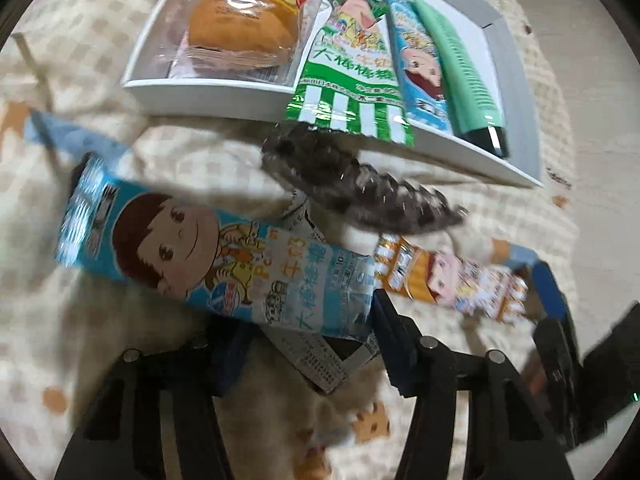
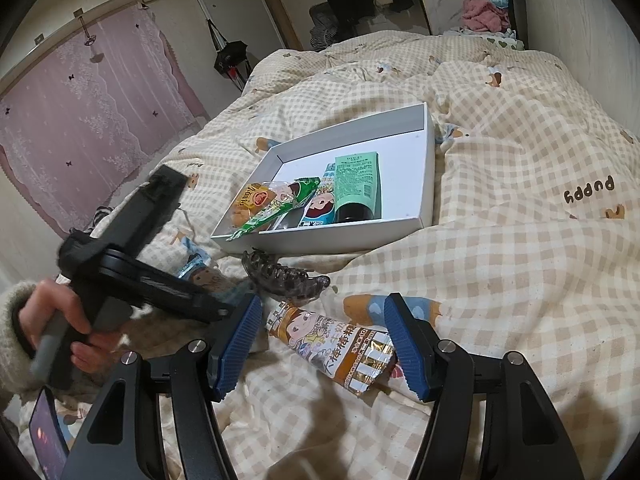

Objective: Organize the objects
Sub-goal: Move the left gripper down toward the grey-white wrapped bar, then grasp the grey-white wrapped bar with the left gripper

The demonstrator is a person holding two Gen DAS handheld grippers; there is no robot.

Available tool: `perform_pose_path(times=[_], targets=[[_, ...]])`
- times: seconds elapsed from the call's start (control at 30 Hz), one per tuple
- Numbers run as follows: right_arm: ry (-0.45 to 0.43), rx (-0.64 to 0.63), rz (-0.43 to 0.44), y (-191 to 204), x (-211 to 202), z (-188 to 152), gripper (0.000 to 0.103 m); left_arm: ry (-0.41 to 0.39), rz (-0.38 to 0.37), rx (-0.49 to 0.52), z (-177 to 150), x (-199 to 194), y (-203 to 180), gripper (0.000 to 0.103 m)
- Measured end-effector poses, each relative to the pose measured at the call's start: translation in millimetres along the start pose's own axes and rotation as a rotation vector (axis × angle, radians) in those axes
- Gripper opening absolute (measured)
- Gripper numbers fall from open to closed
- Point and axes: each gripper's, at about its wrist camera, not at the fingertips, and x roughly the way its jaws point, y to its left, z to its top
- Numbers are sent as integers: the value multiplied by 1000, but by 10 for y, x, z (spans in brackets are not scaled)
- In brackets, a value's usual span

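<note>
Checked cream quilt [image 2: 500, 260] over the whole bed, with a white tray [image 2: 428, 168] sitting on it, so I'll place everything off that tray.

Going left to right in the right wrist view: a hand [image 2: 60, 320] in a fuzzy cream sleeve holds the left gripper [image 1: 308, 344], off the tray's near-left corner and pointing steeply down. Its jaws are roughly half open and the end of a blue candy packet [image 1: 208, 256] sits between them. The shot is blurry and I honestly can't tell whether the pads are pinching it.

Next over, just in front of the tray's near edge, lies a dark hair claw [image 1: 352, 184], close to the tray but not in it.

Further out from that same edge is an orange candy packet [image 2: 332, 340], flat on the quilt. The right gripper [image 2: 322, 344] straddles it with jaws about halfway apart – the left pad is clearly off it, so no grip.

Inside the tray, left to right: wrapped bread [image 1: 240, 28], a green candy packet [image 1: 352, 72] poking out over the near edge, a second blue packet [image 1: 416, 60], and a green tube [image 1: 464, 76].
</note>
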Motion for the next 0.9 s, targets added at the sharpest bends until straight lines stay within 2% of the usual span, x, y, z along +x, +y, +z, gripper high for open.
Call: perform_pose_path(times=[0.1,0.17,0.23,0.3,0.33,0.43,0.5,0.57,0.63,0.9], targets=[[4,0,-1,-3,11,2,65,10,-59,-2,-128,-194,6,58],[6,1,-1,-6,16,3,65,38,-112,0,-207,-310,-8,43],[7,1,-2,-7,18,3,65,44,-121,24,-267,-439,-45,24],[7,1,-1,-8,19,2,65,31,-109,63,-256,-569,-127,24],[8,1,-2,-9,21,2,65,26,-90,96,-353,-626,-90,24],[11,2,-2,-12,29,3,65,31,-15,167,-330,-695,-140,24],[11,1,-2,-12,32,2,65,42,14,166,-315,-755,-71,30],[10,1,-2,-13,32,3,65,47,23,143,-255,-638,-15,55],[10,2,-2,-13,30,1,65,55,49,145,-247,-460,-82,66],[11,5,-2,-15,37,2,65,112,181,268,-297,-123,-245,66]])
